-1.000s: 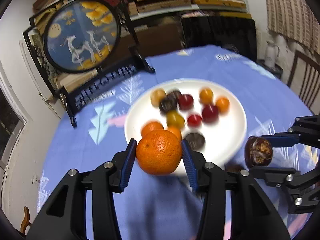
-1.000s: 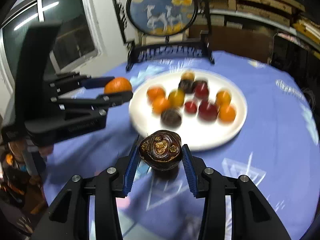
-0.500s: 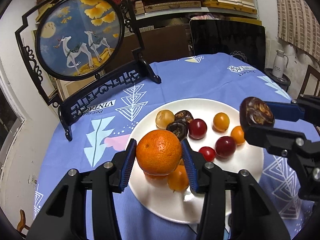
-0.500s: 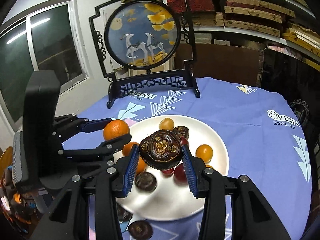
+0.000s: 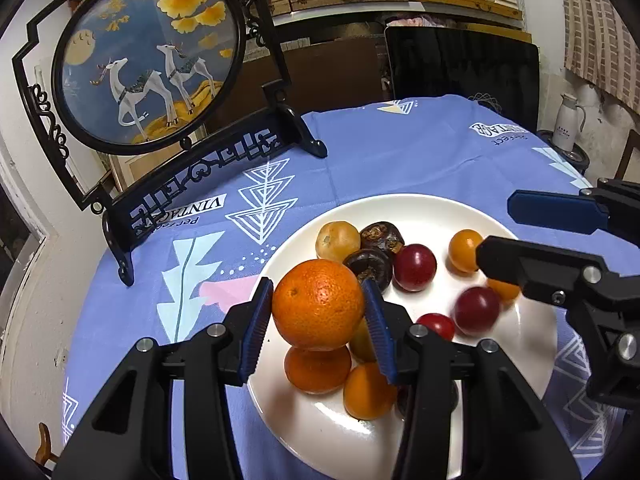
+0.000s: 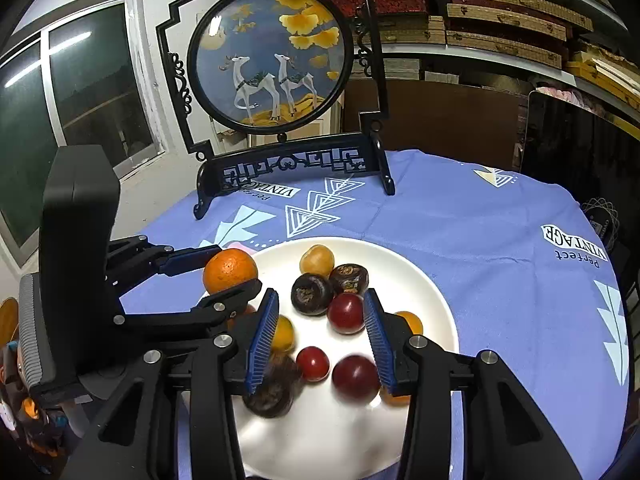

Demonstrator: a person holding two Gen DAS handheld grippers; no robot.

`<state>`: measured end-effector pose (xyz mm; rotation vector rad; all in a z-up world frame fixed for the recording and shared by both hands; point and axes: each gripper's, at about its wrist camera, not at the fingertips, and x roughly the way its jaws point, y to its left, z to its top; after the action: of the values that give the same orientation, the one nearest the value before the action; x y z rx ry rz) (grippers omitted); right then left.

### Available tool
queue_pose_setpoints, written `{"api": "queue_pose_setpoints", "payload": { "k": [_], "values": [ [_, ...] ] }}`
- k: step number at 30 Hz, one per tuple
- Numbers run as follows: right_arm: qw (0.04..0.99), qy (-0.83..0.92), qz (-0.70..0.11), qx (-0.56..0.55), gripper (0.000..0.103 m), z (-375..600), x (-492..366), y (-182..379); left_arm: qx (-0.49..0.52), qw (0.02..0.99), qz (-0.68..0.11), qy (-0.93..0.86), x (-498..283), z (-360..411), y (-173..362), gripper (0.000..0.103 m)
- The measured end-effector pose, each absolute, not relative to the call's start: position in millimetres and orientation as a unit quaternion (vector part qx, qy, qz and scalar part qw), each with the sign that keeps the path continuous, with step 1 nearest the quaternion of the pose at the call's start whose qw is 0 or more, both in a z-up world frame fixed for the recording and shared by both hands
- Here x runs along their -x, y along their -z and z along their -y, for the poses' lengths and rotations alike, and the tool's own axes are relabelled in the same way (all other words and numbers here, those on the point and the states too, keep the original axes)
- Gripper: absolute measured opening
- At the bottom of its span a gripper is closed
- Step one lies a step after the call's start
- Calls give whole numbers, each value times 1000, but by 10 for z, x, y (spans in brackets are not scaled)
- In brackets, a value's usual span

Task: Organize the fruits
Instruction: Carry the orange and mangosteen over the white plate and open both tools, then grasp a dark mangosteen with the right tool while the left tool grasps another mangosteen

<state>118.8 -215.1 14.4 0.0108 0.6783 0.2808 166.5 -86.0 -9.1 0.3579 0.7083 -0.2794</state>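
My left gripper (image 5: 318, 300) is shut on a large orange (image 5: 318, 304) and holds it above the near left part of the white plate (image 5: 400, 208). The right wrist view shows that orange (image 6: 230, 270) in the left gripper (image 6: 224, 276) at the plate's (image 6: 432, 292) left rim. My right gripper (image 6: 320, 296) hangs over the plate with its jaws apart and nothing between them. A blurred dark brown fruit (image 6: 268, 394) lies on the plate under its left finger. Several red, yellow, orange and dark fruits lie on the plate. The right gripper (image 5: 498, 228) reaches in from the right.
A round deer picture in a black carved stand (image 5: 148, 60) stands on the blue tablecloth (image 5: 400, 148) behind the plate. A black chair back (image 5: 460, 68) and stacked shelves lie beyond the table. A white jug (image 5: 568, 120) is far right, and a window (image 6: 80, 80) is left.
Both grippers have moved forward until they hang over the plate. The dark brown fruit has left the right gripper's jaws and now lies blurred on the plate. The left keeps its orange.
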Motion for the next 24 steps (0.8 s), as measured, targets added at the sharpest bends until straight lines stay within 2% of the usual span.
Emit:
{"api": "queue_pose_setpoints", "payload": {
  "k": [3,4,5,10,18,24],
  "values": [
    [933,-137,-334,-5,48,2165,-1184,-136,-177,913,-343,132,-1699,868,105,50],
    [933,-134,-333,-4,50,2179,-1162,-137,-179,916,-335,128,-1686,868,86,60],
    [933,-133,-334,-4,50,2195,-1146,-141,-178,919,-329,128,-1670,864,68,65],
    [934,-121,-337,-10,59,2315,-1004,-140,-178,922,-317,132,-1573,861,-3,65],
    [930,-119,-347,-10,60,2400,-668,-90,-188,921,-311,138,-1298,880,-71,66],
    [924,-133,-358,13,61,2329,-320,13,-179,927,-301,136,-986,746,-168,72]
  ]
}}
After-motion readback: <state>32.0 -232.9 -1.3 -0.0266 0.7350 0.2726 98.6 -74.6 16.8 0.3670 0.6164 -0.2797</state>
